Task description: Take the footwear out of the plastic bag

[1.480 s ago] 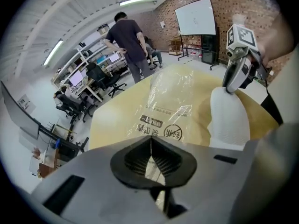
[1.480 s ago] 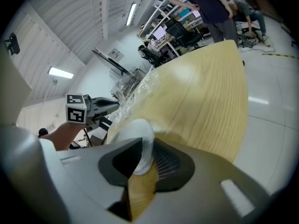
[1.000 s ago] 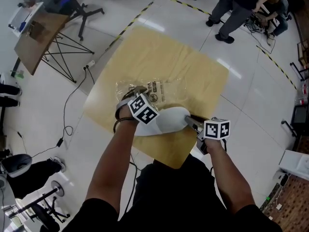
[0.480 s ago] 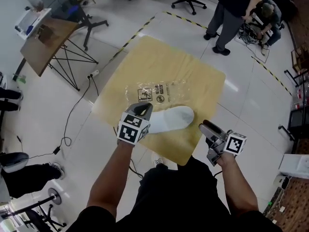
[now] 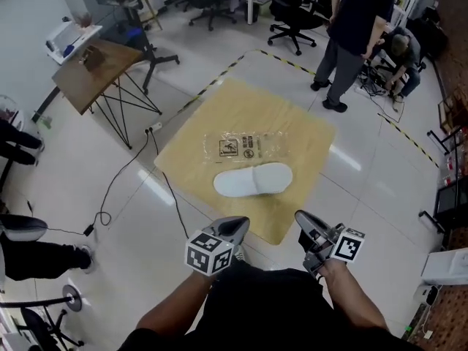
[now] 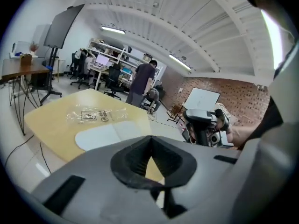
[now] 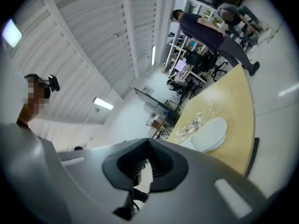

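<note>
A white slipper (image 5: 253, 181) lies flat on the yellow table (image 5: 292, 123), outside the bag. The clear plastic bag (image 5: 248, 146) with printed labels lies flat just beyond it. My left gripper (image 5: 232, 227) is pulled back off the table's near edge, close to my body, shut with nothing in it. My right gripper (image 5: 306, 222) hangs beside it, also shut and empty. The left gripper view shows the slipper (image 6: 110, 136) and bag (image 6: 93, 115) ahead past closed jaws. In the right gripper view the slipper (image 7: 210, 133) sits far off to the right.
A wooden side table (image 5: 99, 64) on metal legs stands at the left. A cable (image 5: 117, 189) trails over the floor beside the yellow table. Two people (image 5: 358, 28) are at the back right, with office chairs (image 5: 292, 20) behind. Someone's legs (image 5: 36, 258) show at the left edge.
Both grippers let go of the slipper and drew back toward my body. The slipper stays on the table, free of the bag. The head view has risen.
</note>
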A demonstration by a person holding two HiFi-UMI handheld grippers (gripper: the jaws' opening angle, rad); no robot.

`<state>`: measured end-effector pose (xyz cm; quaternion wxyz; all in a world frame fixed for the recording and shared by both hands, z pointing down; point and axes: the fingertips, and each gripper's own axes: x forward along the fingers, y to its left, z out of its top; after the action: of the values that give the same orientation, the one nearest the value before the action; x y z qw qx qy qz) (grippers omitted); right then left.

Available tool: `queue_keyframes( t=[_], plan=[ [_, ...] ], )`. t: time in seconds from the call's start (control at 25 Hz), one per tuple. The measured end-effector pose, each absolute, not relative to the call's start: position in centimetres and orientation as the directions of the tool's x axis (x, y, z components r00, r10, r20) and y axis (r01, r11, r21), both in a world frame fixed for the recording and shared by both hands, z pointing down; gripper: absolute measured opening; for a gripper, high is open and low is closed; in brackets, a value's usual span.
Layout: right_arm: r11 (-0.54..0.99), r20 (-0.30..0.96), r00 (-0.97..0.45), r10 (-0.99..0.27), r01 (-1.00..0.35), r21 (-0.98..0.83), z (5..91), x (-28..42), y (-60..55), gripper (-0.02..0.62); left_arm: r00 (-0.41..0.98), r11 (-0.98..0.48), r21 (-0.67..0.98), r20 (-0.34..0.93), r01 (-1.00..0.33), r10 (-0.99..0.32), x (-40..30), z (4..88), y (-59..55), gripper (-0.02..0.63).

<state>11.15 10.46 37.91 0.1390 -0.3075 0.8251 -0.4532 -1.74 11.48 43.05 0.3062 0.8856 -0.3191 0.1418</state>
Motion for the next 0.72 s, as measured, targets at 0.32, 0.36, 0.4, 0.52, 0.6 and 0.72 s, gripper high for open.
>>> queue_keyframes(
  t=[0.32, 0.36, 0.4, 0.52, 0.6, 0.72],
  plan=[
    [0.55, 0.073, -0.829, -0.555, -0.431, -0.716, 34.2, 13.5, 21.6, 0.002, 0.673, -0.536, 0.41, 0.384, -0.738, -0.632, -0.7, 38.9, 21.0, 0.006],
    [0.567, 0.1, -0.831, -0.548, -0.457, -0.686, 34.2, 14.2, 23.4, 0.0, 0.662, -0.53, 0.403, 0.375, -0.747, -0.649, -0.2, 38.5, 22.7, 0.006],
    [0.579, 0.129, -0.828, -0.545, -0.483, -0.657, 34.4, 15.1, 25.2, 0.0, 0.65, -0.523, 0.392, 0.369, -0.757, -0.664, 0.3, 38.1, 24.5, 0.006],
    [0.595, 0.206, -0.81, -0.549, -0.552, -0.584, 35.4, 18.0, 29.8, 0.0, 0.619, -0.496, 0.379, 0.366, -0.781, -0.695, 2.0, 37.5, 29.9, 0.006],
    [0.601, 0.259, -0.79, -0.555, -0.597, -0.532, 36.5, 20.0, 32.6, 0.0, 0.619, -0.494, 0.381, 0.373, -0.782, -0.691, 3.2, 37.5, 33.5, 0.006],
    [0.598, 0.3, -0.775, -0.556, -0.624, -0.503, 37.6, 21.9, 35.9, 0.0, 0.607, -0.485, 0.368, 0.409, -0.793, -0.682, 4.2, 38.0, 37.9, 0.006]
  ],
)
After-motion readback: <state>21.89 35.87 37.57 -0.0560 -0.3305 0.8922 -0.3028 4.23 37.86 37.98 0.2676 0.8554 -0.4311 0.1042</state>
